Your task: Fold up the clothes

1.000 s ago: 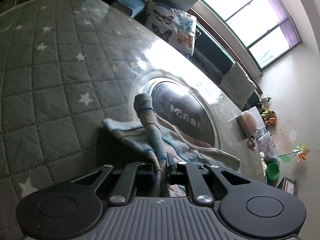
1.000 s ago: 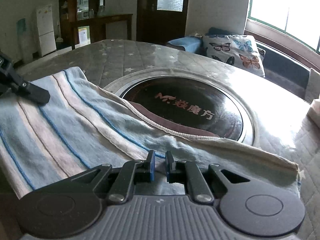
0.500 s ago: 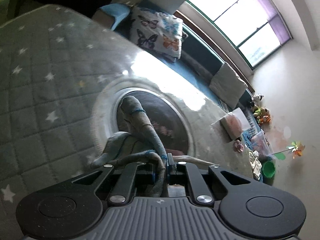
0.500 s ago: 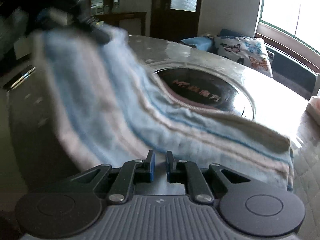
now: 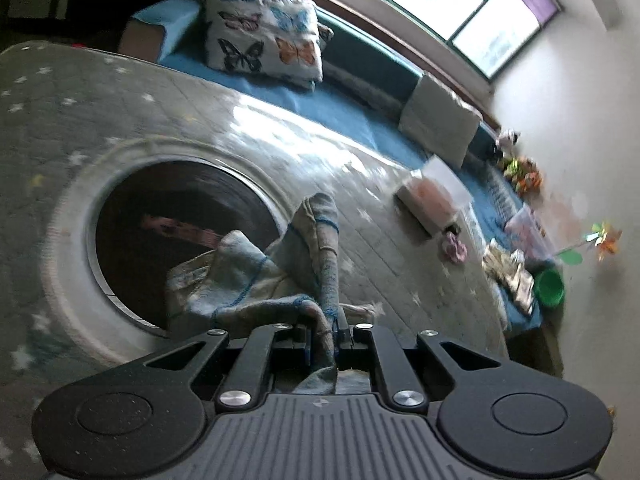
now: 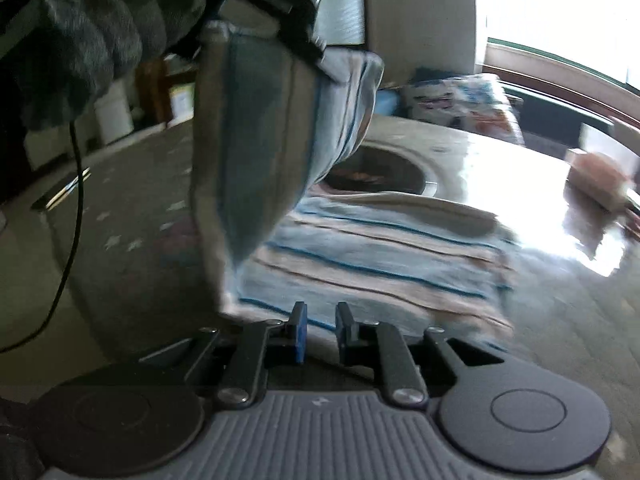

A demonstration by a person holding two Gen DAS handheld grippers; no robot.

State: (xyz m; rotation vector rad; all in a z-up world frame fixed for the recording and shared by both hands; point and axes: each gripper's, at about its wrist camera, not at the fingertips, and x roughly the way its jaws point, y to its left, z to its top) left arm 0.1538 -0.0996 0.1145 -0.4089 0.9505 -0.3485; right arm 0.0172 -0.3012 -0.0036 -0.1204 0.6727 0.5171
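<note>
Striped cloth: pale blue terry with cream bands and thin dark-blue lines, a towel-like piece (image 6: pixel 372 264), lay partly flat on the quilted surface (image 5: pixel 72 128), just short of the dark round inset (image 5: pixel 168 208) at the middle.
Lifted part: one end hung up from the flat part toward eleven o'clock in the right wrist view, so the first fold was being carried over but had not landed.
Left tongs (image 5: pixel 323 336): pressed together on a bunched edge of the cloth, which stood up in a twisted roll toward twelve o'clock.
Right tongs (image 6: pixel 318 322): jaws opening, a clear gap between the blue pads (image 6: pixel 299 332) and nothing pinched; the cloth lay just beyond them.
Gloved hand (image 6: pixel 80 40): at ten o'clock in the right wrist view, carrying the other tool above the hanging cloth.
Done so far: cloth spread out and one end raised, as far as I could judge.
Left to do: lay the raised end down on the flat half, square the edges, smooth it, likely fold again.
Blur: heavy in both views, so edge alignment could not be told.
</note>
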